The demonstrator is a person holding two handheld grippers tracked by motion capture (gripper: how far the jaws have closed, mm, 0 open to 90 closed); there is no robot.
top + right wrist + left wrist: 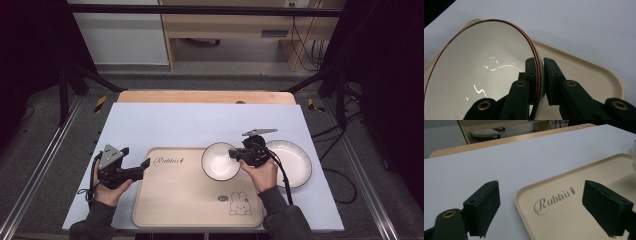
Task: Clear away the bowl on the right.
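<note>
A white bowl [220, 161] with a thin brown rim [474, 82] hangs over the right part of the beige tray [185, 200]. My right gripper [234, 154] is shut on the bowl's rim, one jaw inside and one outside [540, 77]. A white plate [296, 160] lies on the table just right of that hand. My left gripper [144, 165] stands open at the tray's left edge, its jaws wide apart [541, 207] over the tray corner with the "Rabbit" lettering [554, 200], nothing between them.
The tray lies on a light blue-white mat [200, 125] covering a wooden table [205, 96]. A rabbit drawing [240, 204] marks the tray's near right corner. Dark frame posts [340, 90] stand at both sides.
</note>
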